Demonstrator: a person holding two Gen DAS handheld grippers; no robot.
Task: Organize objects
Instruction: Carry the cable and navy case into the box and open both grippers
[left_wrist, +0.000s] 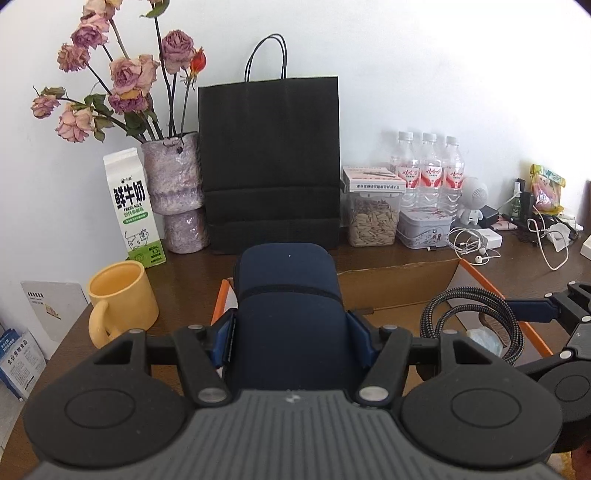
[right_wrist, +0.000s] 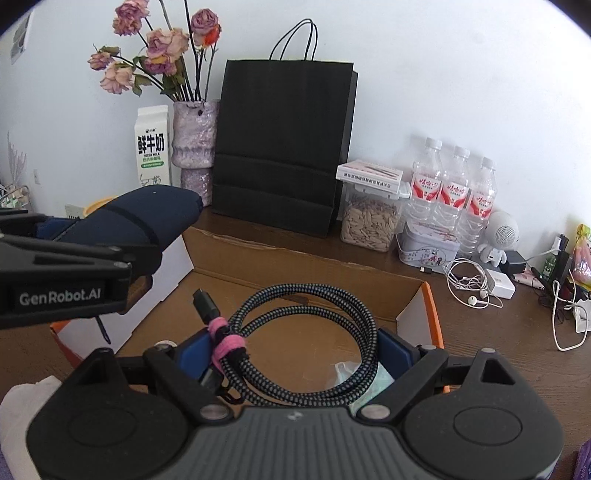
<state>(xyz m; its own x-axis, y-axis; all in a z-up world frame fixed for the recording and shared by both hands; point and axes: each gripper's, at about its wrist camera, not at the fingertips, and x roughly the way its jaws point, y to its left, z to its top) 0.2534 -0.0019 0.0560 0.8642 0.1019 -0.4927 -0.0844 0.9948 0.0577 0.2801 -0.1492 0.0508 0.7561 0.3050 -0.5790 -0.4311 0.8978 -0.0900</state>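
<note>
Dark wooden desk against white wall, black paper bag upper centre, left gripper clamped on navy pouch, right gripper clamped on coiled braided cable with pink tie, open cardboard box beneath.

My left gripper and right gripper match: black linkage arms with silver screws; blue pads; ribbed grey bodies; one side reads, I think, "GenRobot.AI".

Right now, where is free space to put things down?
Free: the cardboard box floor behind the coiled cable, and bare desk between yellow mug and black bag. Crowded: right side, around earphones and bottles.
</note>
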